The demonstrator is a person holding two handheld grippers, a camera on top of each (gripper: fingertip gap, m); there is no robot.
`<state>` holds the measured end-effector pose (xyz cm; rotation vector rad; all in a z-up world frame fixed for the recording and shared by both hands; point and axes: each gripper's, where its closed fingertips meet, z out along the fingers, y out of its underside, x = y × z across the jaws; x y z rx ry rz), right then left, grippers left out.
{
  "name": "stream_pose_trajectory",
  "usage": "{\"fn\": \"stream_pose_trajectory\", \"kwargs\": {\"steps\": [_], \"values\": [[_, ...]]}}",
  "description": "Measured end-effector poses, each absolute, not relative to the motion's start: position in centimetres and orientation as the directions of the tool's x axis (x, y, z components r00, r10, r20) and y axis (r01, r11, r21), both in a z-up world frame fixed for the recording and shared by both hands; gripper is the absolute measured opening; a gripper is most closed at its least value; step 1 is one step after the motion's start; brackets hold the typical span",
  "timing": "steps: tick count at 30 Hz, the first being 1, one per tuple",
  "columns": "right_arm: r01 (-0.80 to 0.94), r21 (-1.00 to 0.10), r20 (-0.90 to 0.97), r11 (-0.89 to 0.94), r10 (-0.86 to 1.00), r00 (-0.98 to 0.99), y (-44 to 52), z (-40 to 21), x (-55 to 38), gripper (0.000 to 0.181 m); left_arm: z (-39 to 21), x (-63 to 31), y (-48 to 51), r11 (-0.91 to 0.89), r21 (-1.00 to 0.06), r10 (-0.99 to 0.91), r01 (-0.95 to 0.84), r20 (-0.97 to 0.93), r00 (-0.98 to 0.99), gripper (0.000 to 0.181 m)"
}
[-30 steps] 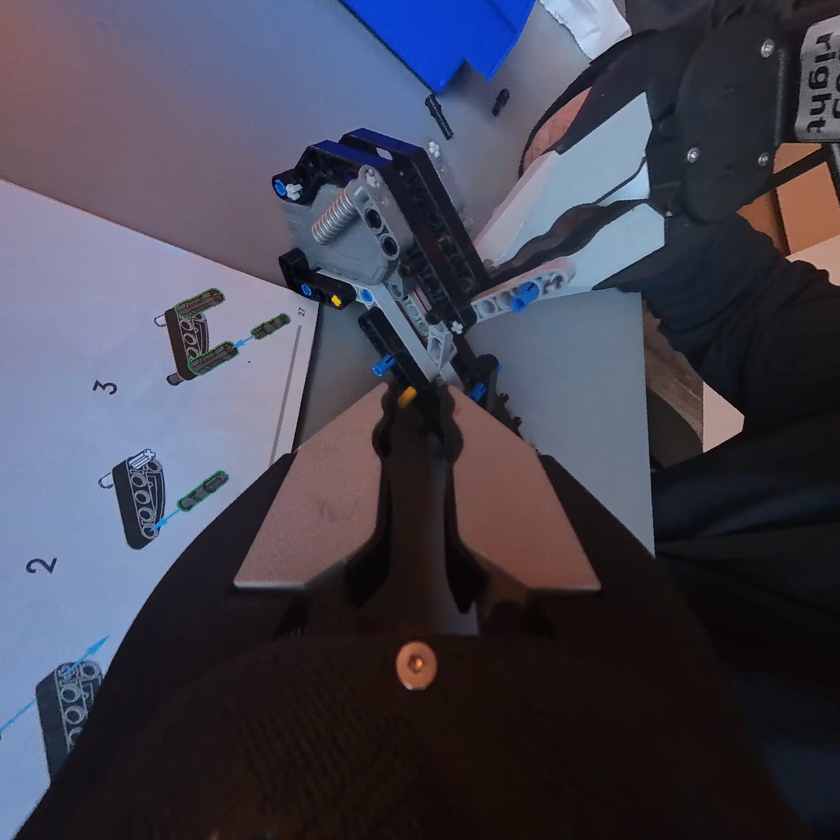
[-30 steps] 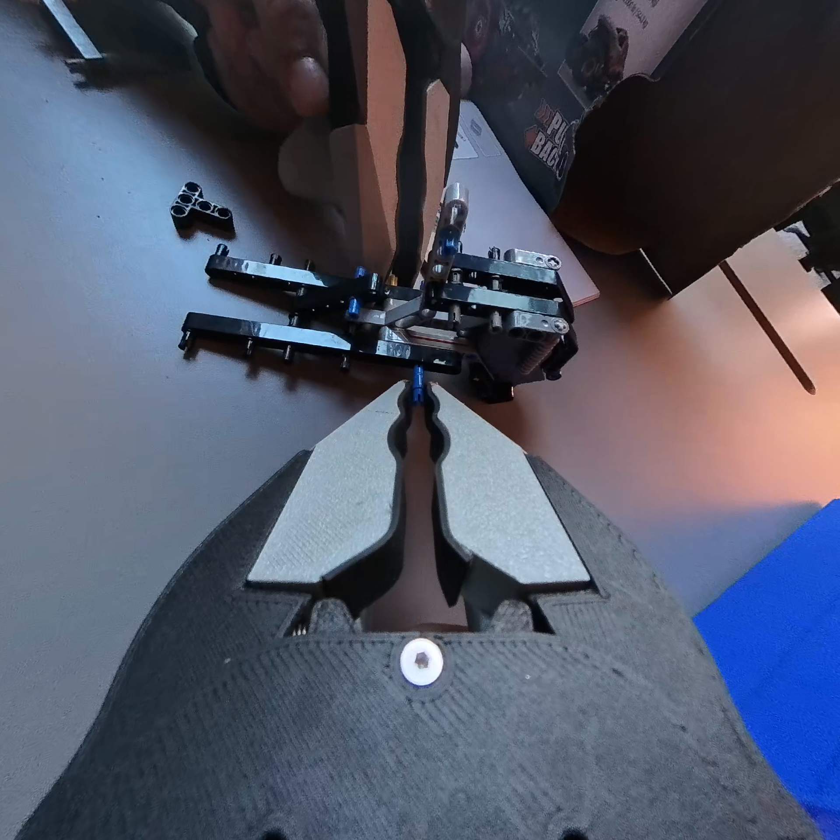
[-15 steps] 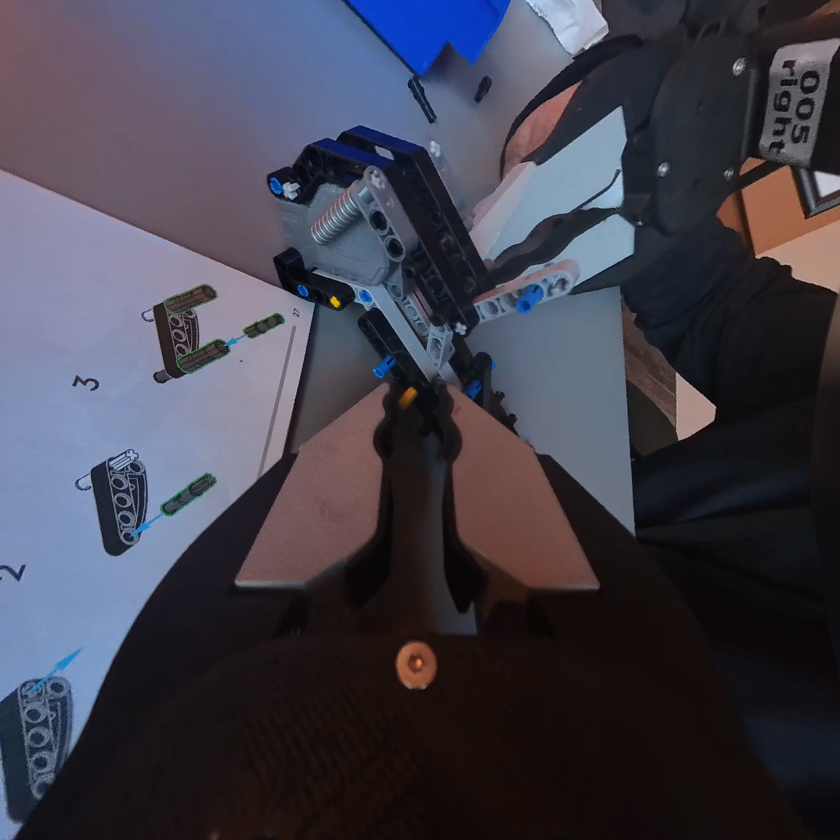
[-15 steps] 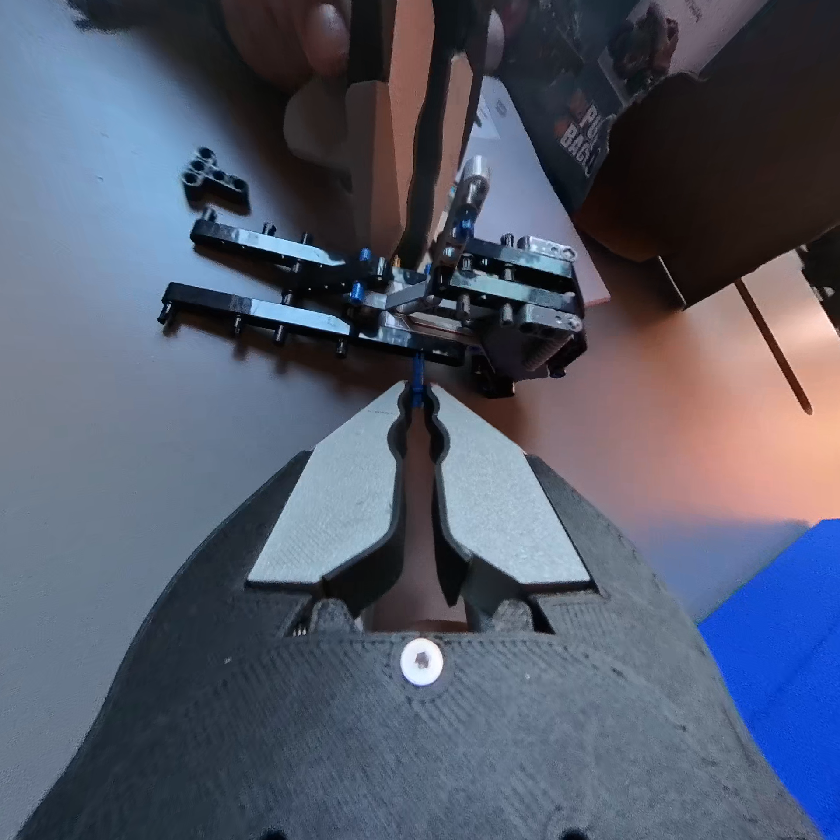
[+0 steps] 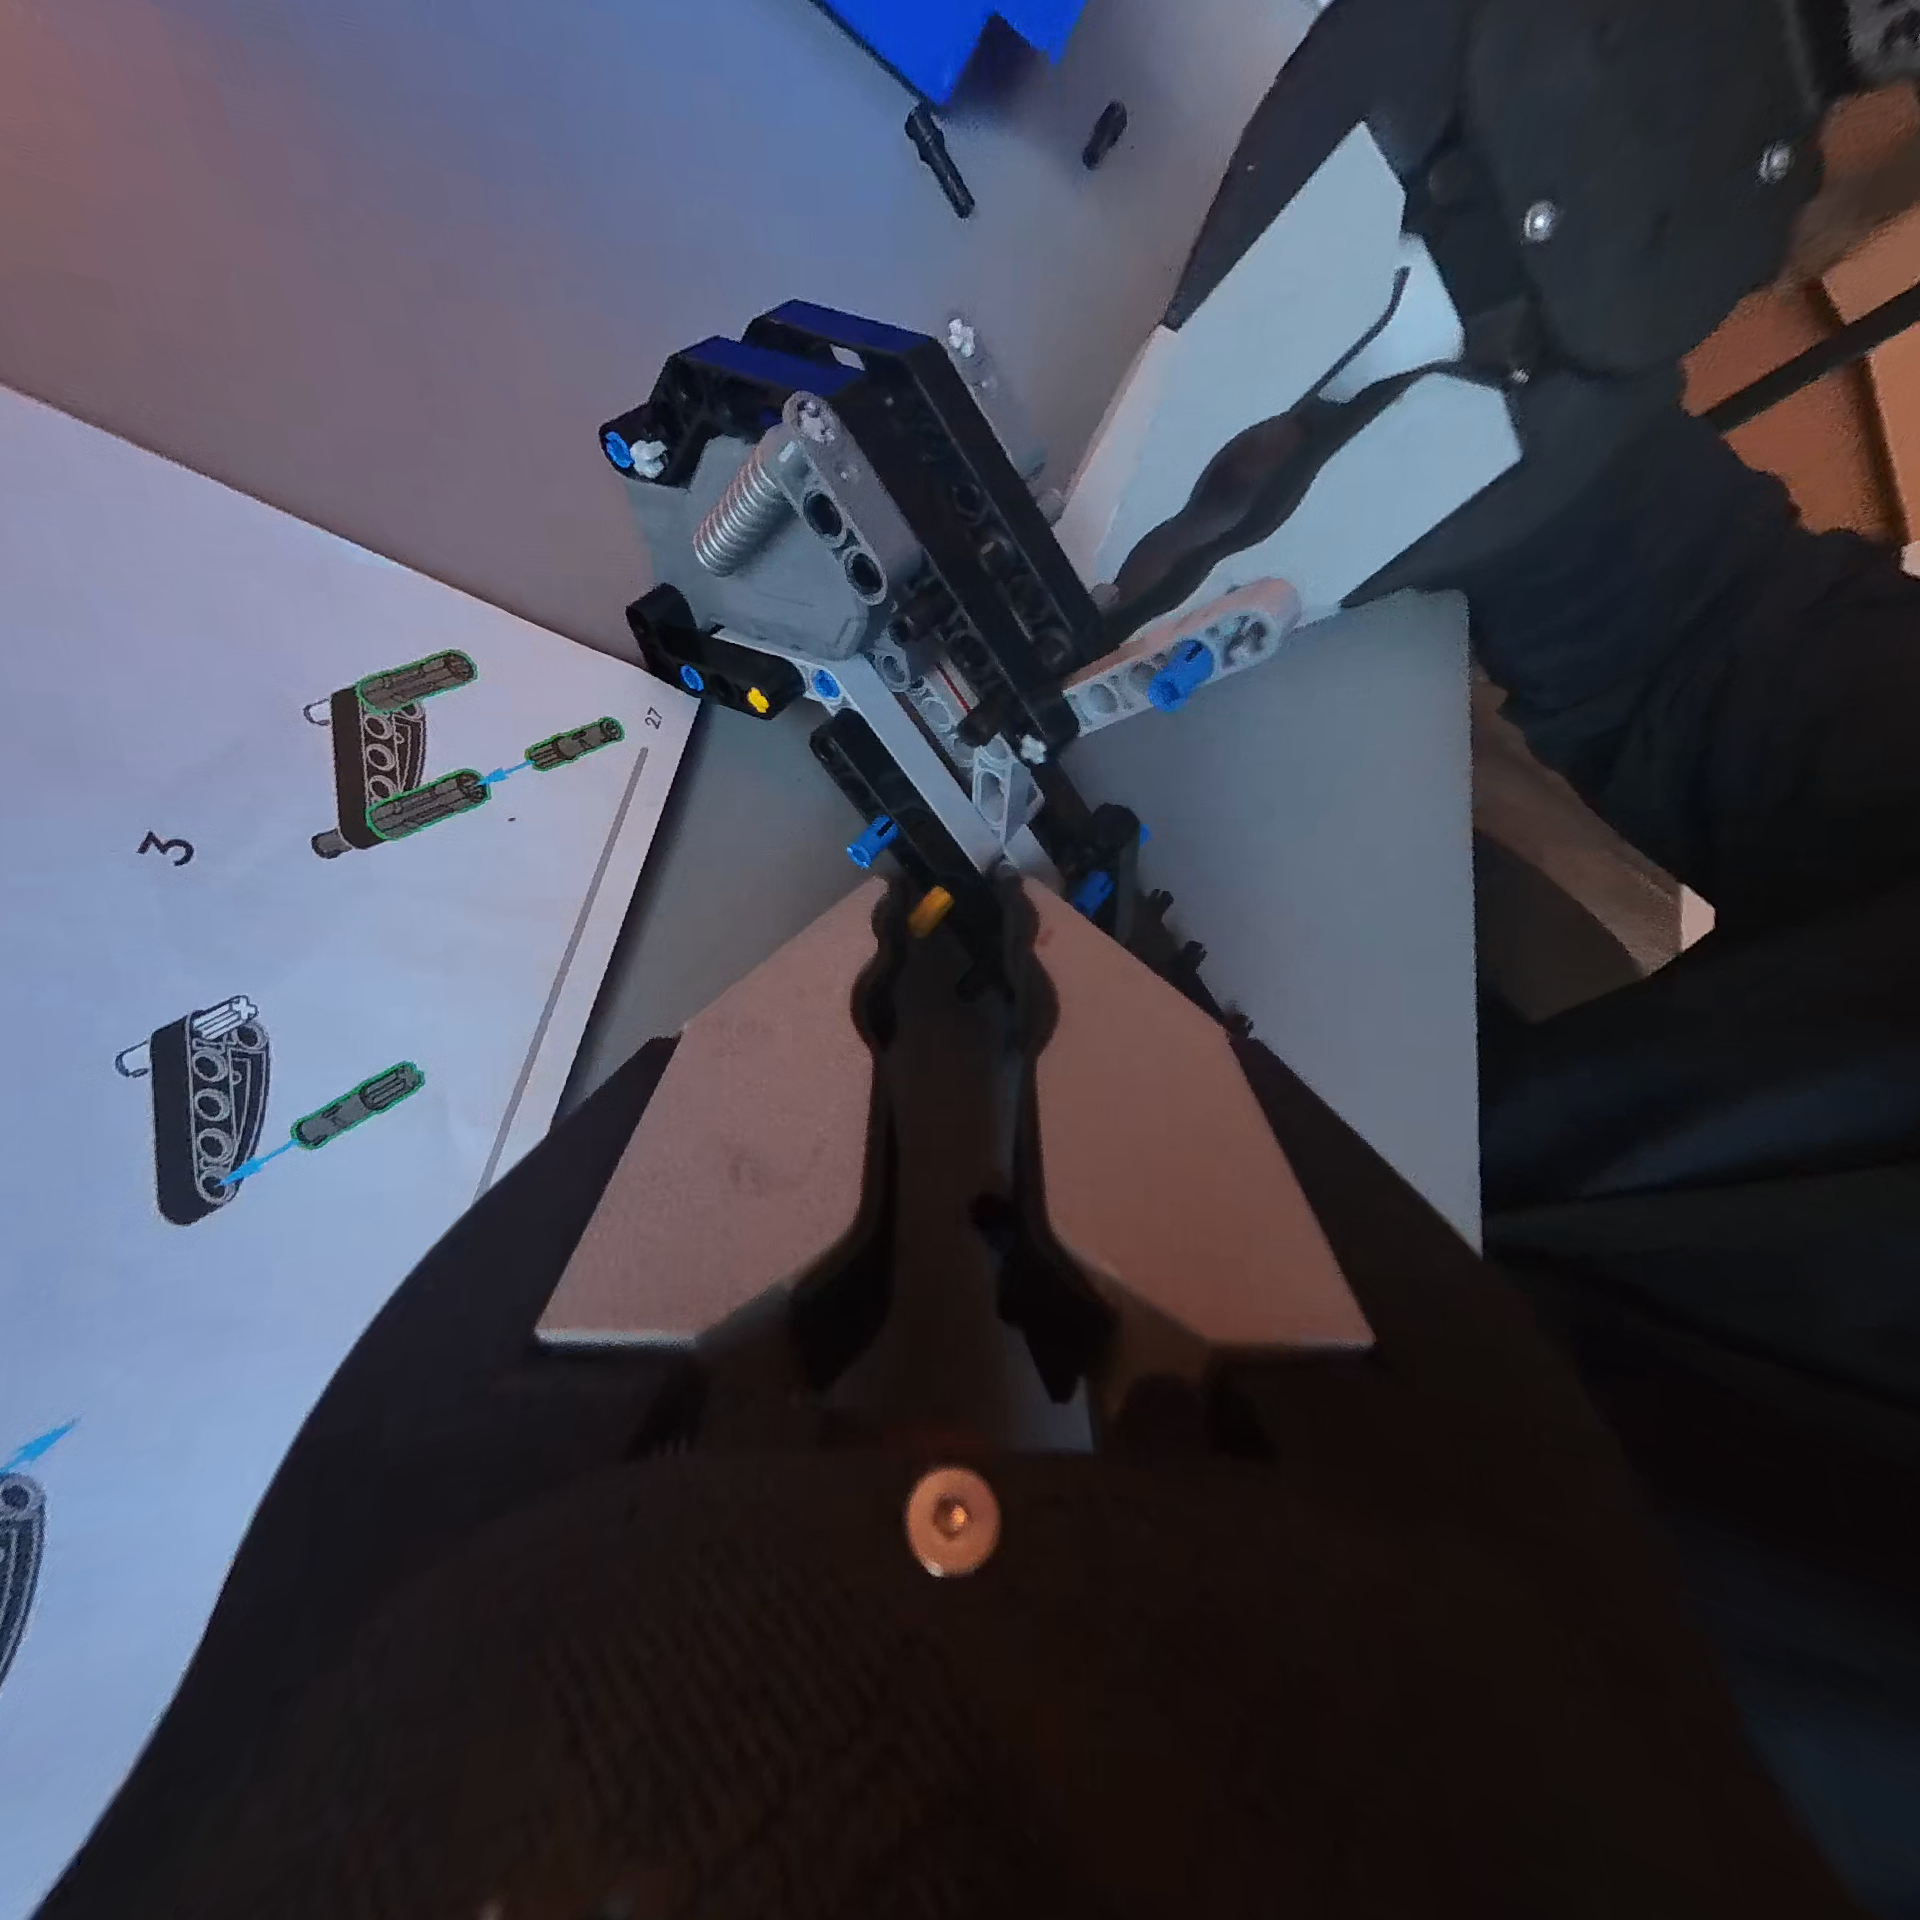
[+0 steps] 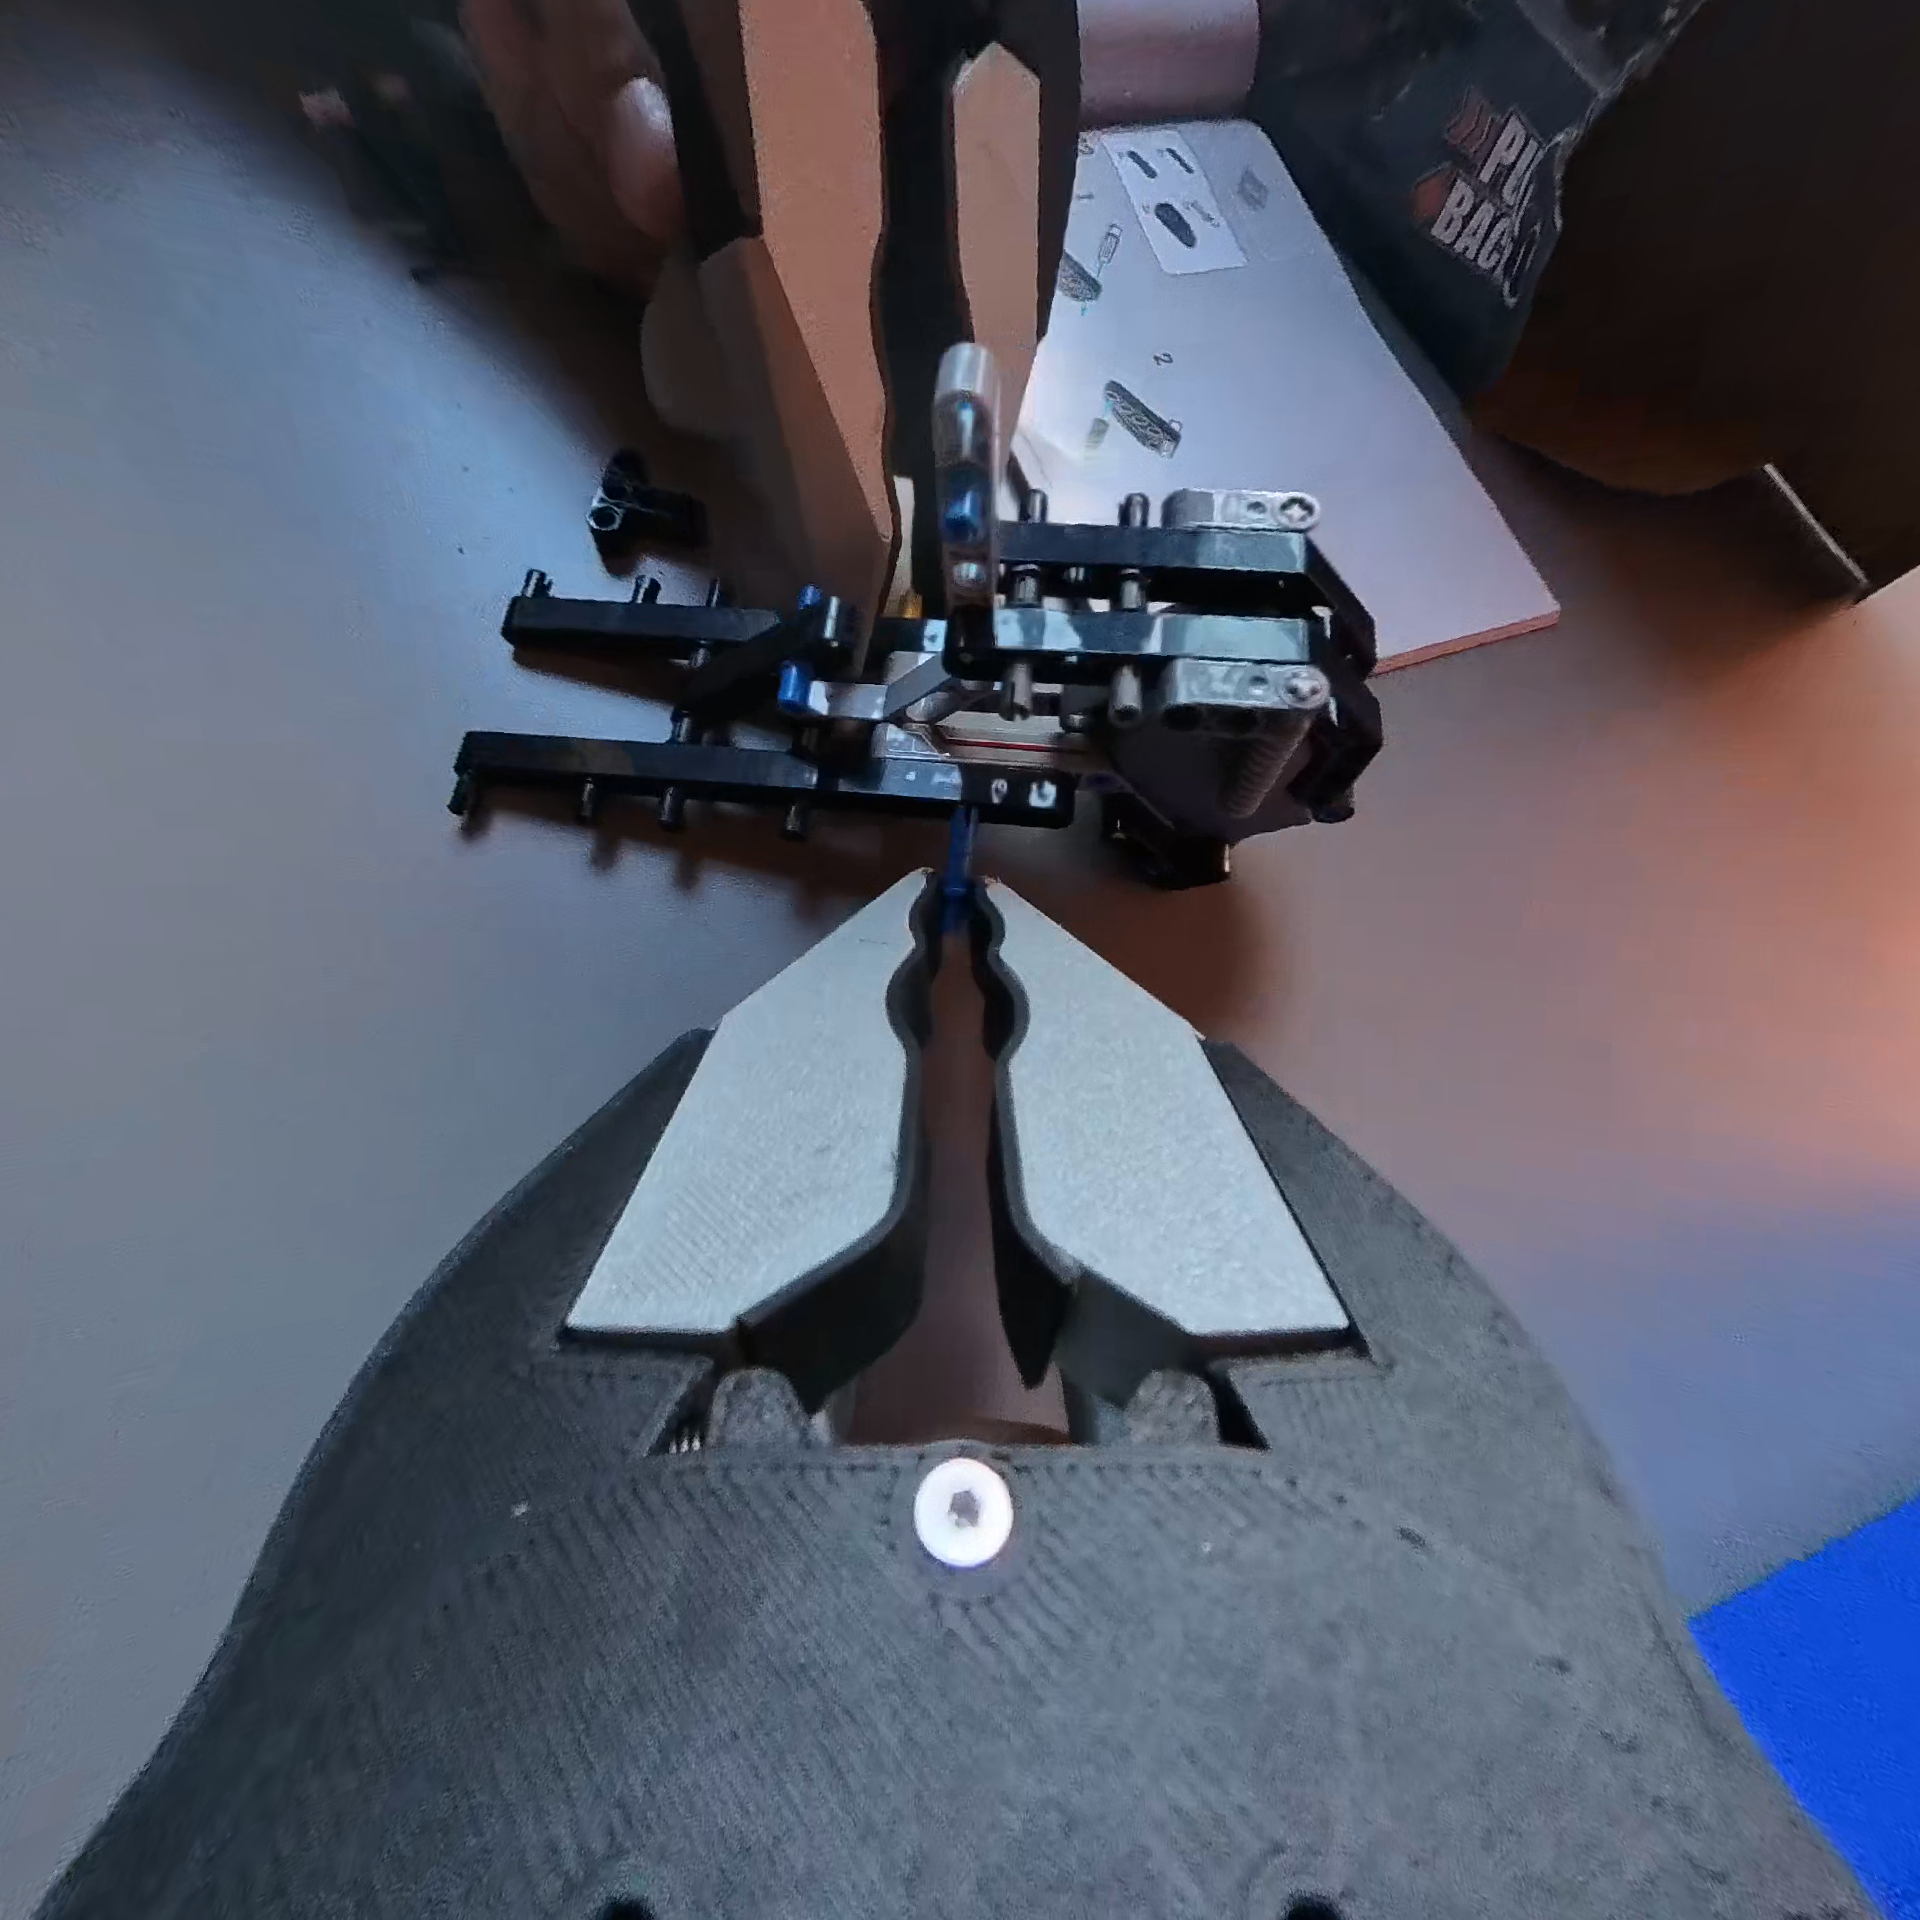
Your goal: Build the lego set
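Note:
The lego model (image 5: 883, 540), black beams with a grey block and a spring, lies on the grey table. My left gripper (image 5: 956, 904) is shut on the model's near black beam, next to a yellow pin. In the right wrist view the model (image 6: 1091, 655) lies crosswise just ahead. My right gripper (image 6: 956, 883) is shut on a thin blue pin (image 6: 958, 857) whose tip touches the model's near black beam. The right gripper also shows in the left wrist view (image 5: 1132, 592), against the model's far side. The left gripper shows in the right wrist view (image 6: 914, 312), coming in from above.
An open instruction booklet (image 5: 260, 831) lies left of the model. Two loose black pins (image 5: 940, 156) and a blue box (image 5: 956, 31) lie beyond it. A black T-shaped piece (image 6: 639, 509) lies near the long beams. A dark printed box (image 6: 1662, 208) stands behind the booklet. One gripper's finger ends stand about 5 cm off the other's.
My right gripper has moved in toward the model with the blue pin, and the pin tip now meets the near black beam. My left gripper keeps its hold on the model.

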<state>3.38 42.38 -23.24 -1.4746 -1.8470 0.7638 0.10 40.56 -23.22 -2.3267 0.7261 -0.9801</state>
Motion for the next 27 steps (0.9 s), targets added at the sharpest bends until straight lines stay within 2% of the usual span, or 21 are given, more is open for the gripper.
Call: {"fn": "stream_pose_trajectory", "kwargs": {"steps": [5, 10, 15, 19, 22, 27], "values": [[0.6, -0.779, 0.104, 0.179, 0.982, -0.158, 42.4, -23.1, 3.6, 0.001, -23.1, -0.7, 40.9, -0.701, -0.643, -0.661, -0.308, 0.424, 0.619, 0.016], [0.566, -0.815, 0.05, 0.126, 0.988, -0.149, 42.5, -22.2, 4.0, 0.001, -20.9, -2.6, 41.9, -0.608, -0.719, -0.694, -0.337, 0.275, 0.665, 0.017], [0.507, -0.862, -0.124, -0.004, 0.971, -0.205, 40.9, -20.6, 3.9, 0.001, -16.8, -1.0, 40.3, -0.351, -0.816, -0.824, -0.458, 0.037, 0.566, 0.014], [0.479, -0.869, -0.289, -0.122, 0.912, -0.292, 38.9, -19.3, 3.8, 0.001, -17.8, 1.6, 38.2, -0.174, -0.756, -0.881, -0.631, -0.167, 0.443, 0.013], [0.474, -0.864, -0.355, -0.169, 0.872, -0.337, 37.9, -18.8, 3.7, 0.001, -19.1, 2.3, 38.2, -0.094, -0.693, -0.874, -0.715, -0.287, 0.393, 0.022], [0.52, -0.834, -0.41, -0.184, 0.837, -0.362, 37.0, -19.6, 3.6, 0.002, -19.3, 3.4, 37.3, -0.028, -0.692, -0.889, -0.722, -0.314, 0.335, 0.015]]}}
